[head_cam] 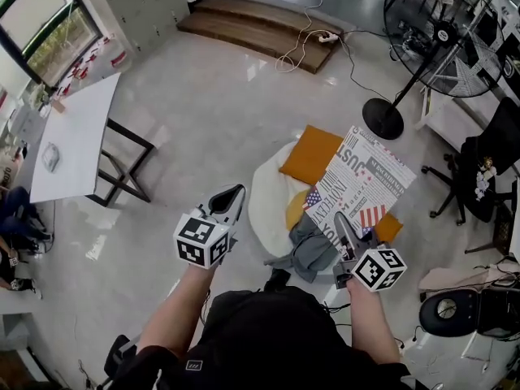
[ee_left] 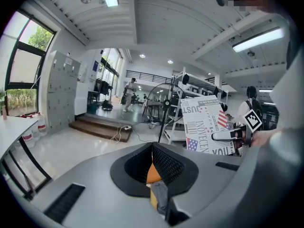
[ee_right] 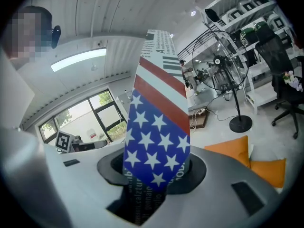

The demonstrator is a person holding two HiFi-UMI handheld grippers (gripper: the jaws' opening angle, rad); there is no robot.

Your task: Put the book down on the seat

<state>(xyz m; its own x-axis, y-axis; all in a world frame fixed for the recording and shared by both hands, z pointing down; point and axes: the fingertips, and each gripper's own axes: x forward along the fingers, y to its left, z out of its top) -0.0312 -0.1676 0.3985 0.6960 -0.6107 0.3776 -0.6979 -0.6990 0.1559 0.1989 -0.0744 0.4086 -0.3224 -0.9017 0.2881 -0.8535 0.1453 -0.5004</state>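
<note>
Book [head_cam: 364, 187], we note, sits clamped by its flag-printed corner in our right gripper [head_cam: 344, 232], held over the white seat [head_cam: 266, 201]; left gripper [head_cam: 231, 198] jaws together, empty.

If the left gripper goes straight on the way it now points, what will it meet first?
Probably the white seat, about where the orange cushion and grey cloth lie on it. Nothing shows before that, but depth is uncertain.

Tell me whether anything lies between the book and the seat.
Yes: orange cushions and a crumpled grey cloth lie on the white seat, beneath the book held in the right gripper. Bare seat shows only toward the left in the head view.
</note>
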